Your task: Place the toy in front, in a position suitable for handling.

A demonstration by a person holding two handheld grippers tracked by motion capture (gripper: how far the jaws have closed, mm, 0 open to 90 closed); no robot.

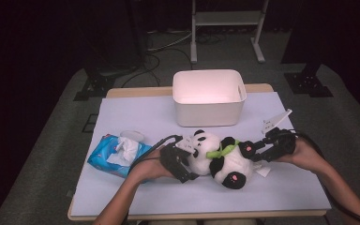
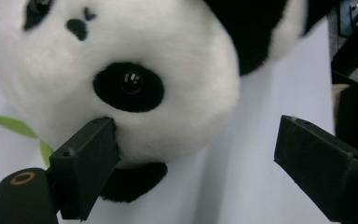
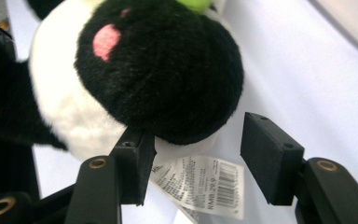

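Black jaws of the left gripper (image 2: pixel 193 154) stand wide apart at the head of the plush panda (image 1: pixel 218 158); one jaw touches the white fur just below the eye patch, the other is clear of it over bare surface, so nothing is clamped. At the toy's other end, the right gripper (image 3: pixel 193 156) has its jaws parted around a black foot with a pink pad; one jaw is against the fur, the other stands off it, and a printed tag (image 3: pixel 200 184) lies beneath. Whether that near jaw presses or merely brushes is hard to judge from this angle.

Panda: lying on its side on the lilac-covered bench (image 1: pixel 286 187), between the two grippers, in front of the white bin (image 1: pixel 209 112), which is empty. A blue tissue pack (image 1: pixel 117 154) sits just left of the left hand.

Progress: early. Both grippers are placed for a two-ended grasp; closing, lifting and, apparently, transfer into the bin all remain.
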